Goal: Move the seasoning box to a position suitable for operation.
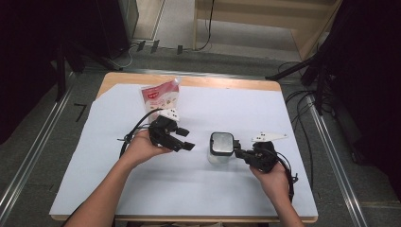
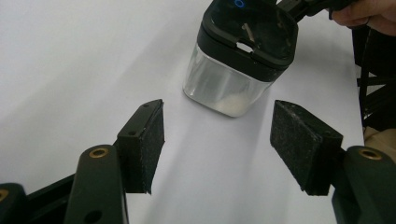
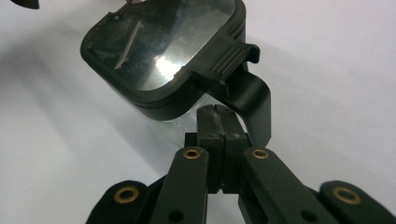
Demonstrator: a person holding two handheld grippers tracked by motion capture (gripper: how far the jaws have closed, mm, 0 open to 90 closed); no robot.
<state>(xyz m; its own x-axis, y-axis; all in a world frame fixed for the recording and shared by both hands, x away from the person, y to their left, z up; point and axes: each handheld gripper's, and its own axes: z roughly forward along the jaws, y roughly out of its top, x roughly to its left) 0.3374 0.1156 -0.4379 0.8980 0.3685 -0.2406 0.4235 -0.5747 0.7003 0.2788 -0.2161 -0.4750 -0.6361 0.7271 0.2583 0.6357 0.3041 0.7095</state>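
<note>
A clear square container (image 1: 221,147) with a black lid stands on the white sheet (image 1: 189,189) at the middle right. My left gripper (image 1: 186,138) hovers to its left, pointing at it. In the left gripper view the container (image 2: 238,60) stands just beyond the open left gripper (image 2: 218,121), with only bare sheet between the pads. My right gripper (image 1: 238,152) is shut at the container's right side. In the right gripper view the right gripper (image 3: 215,116) has its pads pressed together under the lid (image 3: 159,51), beside the black clip handle (image 3: 252,93), with nothing seen between them.
A pink and white pouch (image 1: 161,97) with a spout stands at the back left of the sheet. The wooden table edge (image 1: 189,80) runs behind it. Cables trail from both grippers, and dark stands flank the table.
</note>
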